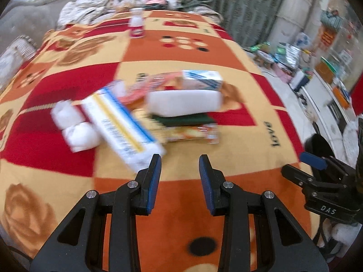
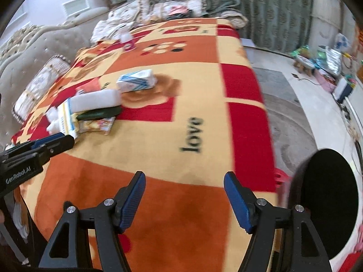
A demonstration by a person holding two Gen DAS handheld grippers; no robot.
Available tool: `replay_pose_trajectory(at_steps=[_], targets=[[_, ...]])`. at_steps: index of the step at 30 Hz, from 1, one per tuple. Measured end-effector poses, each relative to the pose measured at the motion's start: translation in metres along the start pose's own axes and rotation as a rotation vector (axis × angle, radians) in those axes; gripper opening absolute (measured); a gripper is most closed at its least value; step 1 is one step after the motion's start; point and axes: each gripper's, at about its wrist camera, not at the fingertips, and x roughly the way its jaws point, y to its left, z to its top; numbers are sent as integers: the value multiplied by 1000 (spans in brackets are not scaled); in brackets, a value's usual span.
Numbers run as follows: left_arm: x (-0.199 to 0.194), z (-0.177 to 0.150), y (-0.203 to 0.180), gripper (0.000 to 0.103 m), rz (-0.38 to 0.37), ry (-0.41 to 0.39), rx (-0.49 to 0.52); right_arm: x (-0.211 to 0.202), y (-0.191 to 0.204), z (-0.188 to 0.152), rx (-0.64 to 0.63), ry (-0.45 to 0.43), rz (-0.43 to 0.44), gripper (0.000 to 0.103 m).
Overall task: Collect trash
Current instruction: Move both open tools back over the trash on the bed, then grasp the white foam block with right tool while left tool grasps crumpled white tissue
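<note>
Trash lies in a heap on a patterned blanket [image 1: 226, 158]: crumpled white tissues [image 1: 74, 127], a long white, blue and yellow pack [image 1: 122, 124], a white foam block [image 1: 183, 103], a blue-and-white carton [image 1: 202, 80] and a snack wrapper [image 1: 192, 133]. My left gripper [image 1: 180, 161] hovers open just in front of the long pack, nothing between its fingers. My right gripper [image 2: 185, 176] is open over bare blanket, well to the right of the heap [image 2: 95, 108]. A small white bottle [image 1: 136, 23] stands far back. The picture is blurred.
A black round thing [image 2: 326, 204] with pink at its rim sits at the blanket's right edge, beside the right gripper. Pillows [image 2: 43, 83] and bedding line the left and far sides. Past the right edge the floor [image 2: 283, 104] drops away, with clutter beyond.
</note>
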Motion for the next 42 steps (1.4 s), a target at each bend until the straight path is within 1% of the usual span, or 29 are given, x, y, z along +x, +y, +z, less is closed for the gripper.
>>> replay_pose_trajectory(at_steps=[5,7,11,14,15,17,19,21,25,28,29,34,36,37,38,39,41,42], targets=[[-5,-1,48,32,65,-7,-72,14,26,8,-39,14,46,69],[-7,-1,68,32,82,-7,-108,20,36,12,-44,21,70,69],[-10,1,94,32,102,-12,-158,27,55,28,-69,12,111,69],[-8,5,110,33,90,-9,-204,32,70,43,-85,8,142,70],[-7,6,114,33,83,-8,-219,33,74,48,-85,6,151,73],[-6,9,120,42,70,-9,-238,36,83,60,-83,-5,174,78],[-3,11,126,47,45,-11,-260,40,95,74,-88,-20,201,80],[0,14,131,48,26,-12,-277,46,106,87,-98,-24,212,87],[9,21,136,49,22,-6,-294,64,122,106,-105,-6,234,88],[19,25,137,49,15,8,-287,78,129,113,-128,20,216,91],[23,26,136,49,14,11,-283,81,130,114,-134,20,208,94],[31,28,136,49,-13,-2,-290,91,126,115,-165,33,148,95],[32,28,135,48,-18,-5,-283,94,120,116,-148,34,162,95],[31,27,136,42,-25,-9,-284,92,115,116,-138,16,178,94],[30,27,137,38,-26,-9,-283,90,114,115,-139,3,181,91],[30,27,138,37,-25,-9,-283,89,113,114,-145,-6,183,89],[25,26,141,24,-28,-13,-291,84,113,111,-162,-25,183,86],[22,26,142,22,-29,-18,-295,81,113,110,-168,-35,182,85]])
